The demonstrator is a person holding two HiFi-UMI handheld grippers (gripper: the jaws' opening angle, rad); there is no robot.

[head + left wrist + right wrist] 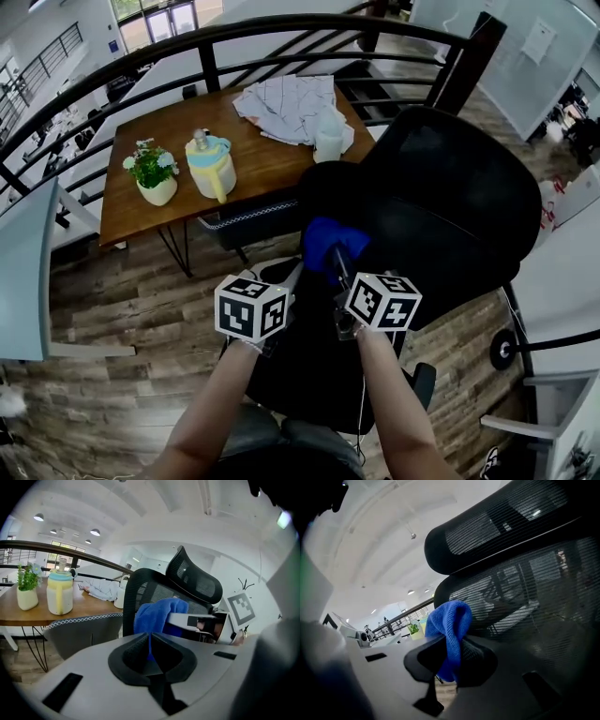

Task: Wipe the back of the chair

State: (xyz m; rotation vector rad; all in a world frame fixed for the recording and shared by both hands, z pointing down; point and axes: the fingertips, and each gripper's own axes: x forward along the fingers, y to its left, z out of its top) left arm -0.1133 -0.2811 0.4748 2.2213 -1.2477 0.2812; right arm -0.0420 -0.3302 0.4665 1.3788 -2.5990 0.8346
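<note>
Right gripper: jaws are clamped on cloth, shown only in its view | cloth is held against chair back | left gripper: jaws closed, empty | counter seen at 11 o'clock in head view

I see a nubby, matt blue cloth against the black open-weave mesh of the chair back, and at the head view's upper left a smooth wooden table over grainy plank flooring.
</note>
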